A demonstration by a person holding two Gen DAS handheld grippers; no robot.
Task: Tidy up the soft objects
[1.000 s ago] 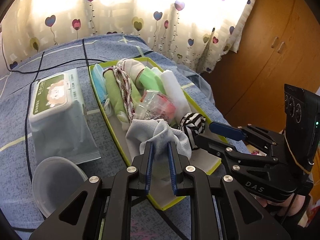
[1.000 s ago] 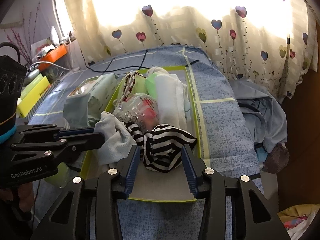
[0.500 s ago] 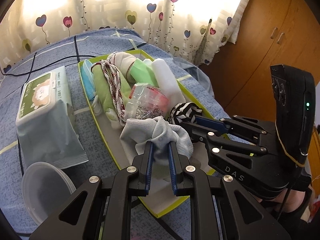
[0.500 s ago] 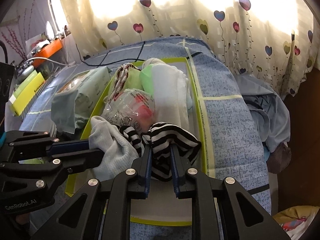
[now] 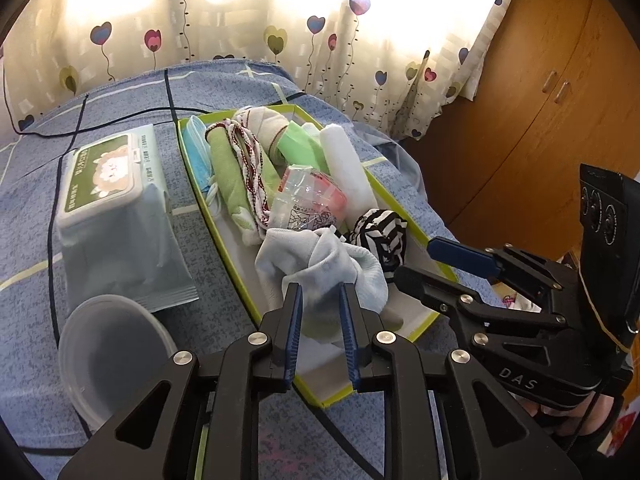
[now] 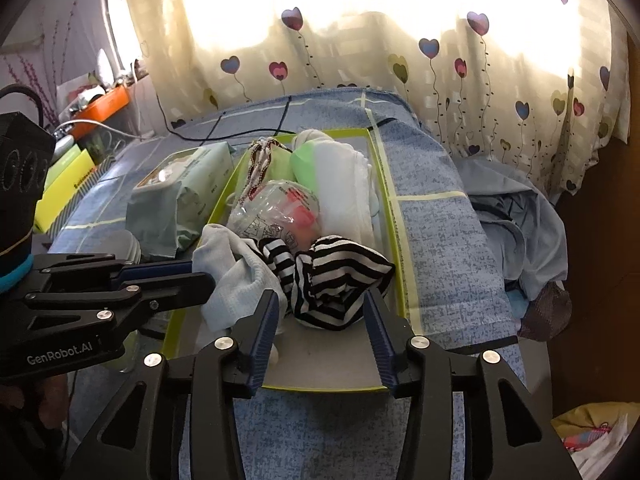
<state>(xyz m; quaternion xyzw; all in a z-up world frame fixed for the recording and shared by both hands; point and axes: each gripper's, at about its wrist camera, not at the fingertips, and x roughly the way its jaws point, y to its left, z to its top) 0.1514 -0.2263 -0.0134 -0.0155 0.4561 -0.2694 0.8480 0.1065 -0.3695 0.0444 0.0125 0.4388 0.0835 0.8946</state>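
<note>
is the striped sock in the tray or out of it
In the tray: the striped sock lies bunched on the floor of the green-rimmed tray, beside the pale sock.

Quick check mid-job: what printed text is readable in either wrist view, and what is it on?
"DAS": on the right gripper, left wrist view.
"GenRobot.AI": on the left gripper, right wrist view.
Wet-wipes pack: lid label print too small to read.
Clear plastic packet: print unreadable.

From the left wrist we look steeply down along our own fingers, close over the near end of the green-rimmed tray (image 5: pixel 236 276), facing the curtain (image 5: pixel 280 20). Our right wrist view sits equally close beside it, facing likewise. Both share the tray, the curtain and the wipes pack (image 6: pixel 180 196).
</note>
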